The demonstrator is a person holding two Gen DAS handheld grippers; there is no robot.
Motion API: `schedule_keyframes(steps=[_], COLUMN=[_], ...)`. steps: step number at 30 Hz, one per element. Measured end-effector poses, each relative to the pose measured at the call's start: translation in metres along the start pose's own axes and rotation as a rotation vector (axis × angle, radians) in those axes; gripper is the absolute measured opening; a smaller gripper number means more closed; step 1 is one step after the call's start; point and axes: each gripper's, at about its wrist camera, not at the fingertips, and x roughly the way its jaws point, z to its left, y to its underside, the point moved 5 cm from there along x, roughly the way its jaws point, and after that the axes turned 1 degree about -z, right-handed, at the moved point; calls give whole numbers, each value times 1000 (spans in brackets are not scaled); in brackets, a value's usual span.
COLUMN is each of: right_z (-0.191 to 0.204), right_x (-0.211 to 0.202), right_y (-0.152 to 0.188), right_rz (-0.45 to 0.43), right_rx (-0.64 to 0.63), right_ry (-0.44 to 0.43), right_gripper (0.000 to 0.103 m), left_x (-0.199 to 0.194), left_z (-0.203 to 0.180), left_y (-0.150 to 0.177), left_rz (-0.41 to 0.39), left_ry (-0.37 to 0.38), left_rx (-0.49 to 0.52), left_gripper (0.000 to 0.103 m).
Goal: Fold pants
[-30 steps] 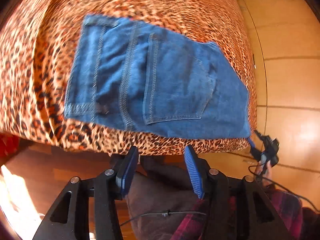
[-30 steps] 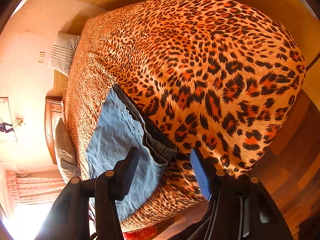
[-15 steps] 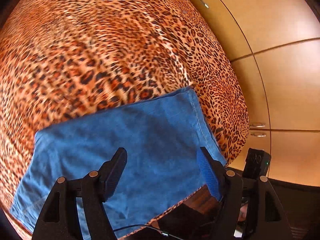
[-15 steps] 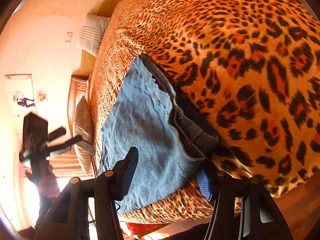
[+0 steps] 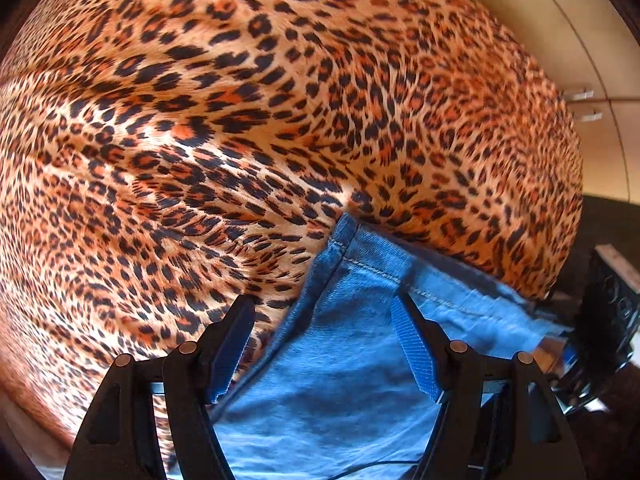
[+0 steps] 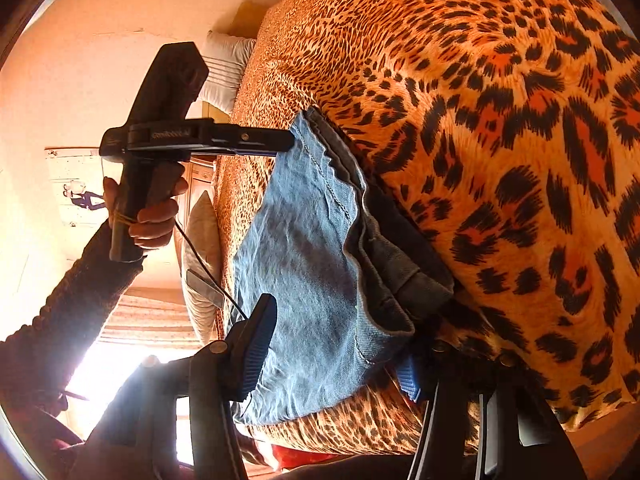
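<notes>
Blue denim pants (image 5: 352, 360) lie folded on the leopard-print bed cover (image 5: 240, 120). My left gripper (image 5: 324, 308) is open, its jaws straddling the far hem corner of the pants without closing on it. In the right wrist view the pants (image 6: 304, 264) show as a stacked fold with a thick bundle on the right. My right gripper (image 6: 340, 344) is open, its jaws on either side of the near corner. The left gripper (image 6: 288, 140) shows there too, held by a hand (image 6: 152, 216) at the far corner.
The bed cover (image 6: 500, 140) spreads wide to the right of the pants. White and grey pillows (image 6: 224, 68) lie at the head of the bed. Wooden wardrobe doors (image 5: 592, 60) stand beyond the bed's edge.
My left gripper has swung from the waistband side to the far hem corner and closed in on it. My right gripper has moved down onto the near corner of the fold.
</notes>
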Motion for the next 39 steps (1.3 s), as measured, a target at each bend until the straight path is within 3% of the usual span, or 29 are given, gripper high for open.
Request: schedule_keyframes(steps=[4, 6, 9, 11, 12, 13, 15, 17, 22, 27, 33, 39], right_z=[-5, -5, -5, -9, -13, -16, -24, -27, -16, 10, 55, 112], right_x=[-10, -12, -17, -19, -20, -21, -21, -21, -26, -37, -39, -21], right_y=[10, 12, 17, 18, 20, 22, 26, 28, 31, 32, 34, 46], right_rz=[-41, -78, -120, -139, -145, -148, -150, -156, -170, -182, -162, -102], right_rx=[4, 28, 76, 118, 137, 153, 178, 191, 197, 122, -11, -161], right_ry=[19, 25, 3, -8, -9, 2, 40, 59, 90, 93, 109, 73], right_gripper=[54, 54, 50, 43, 36, 31, 13, 10, 9, 7, 7, 7], left_x=[6, 12, 16, 15, 14, 16, 20, 19, 9, -18, -59, -120], left_z=[-12, -17, -29, -34, -37, -37, -35, -35, -36, -35, -20, 12], left_y=[-9, -13, -17, -19, -20, -21, -22, -20, 3, 35, 78, 151], left_rz=[17, 20, -11, -30, -30, -9, -25, -46, -121, -213, -317, -404], left_ry=[-69, -60, -50, -19, 29, 53, 31, 14, 31, 94, 111, 98], left_rx=[161, 164, 213, 214, 211, 191, 187, 196, 131, 56, -21, -131], left_gripper=[72, 80, 80, 66, 34, 28, 25, 24, 11, 11, 11, 11])
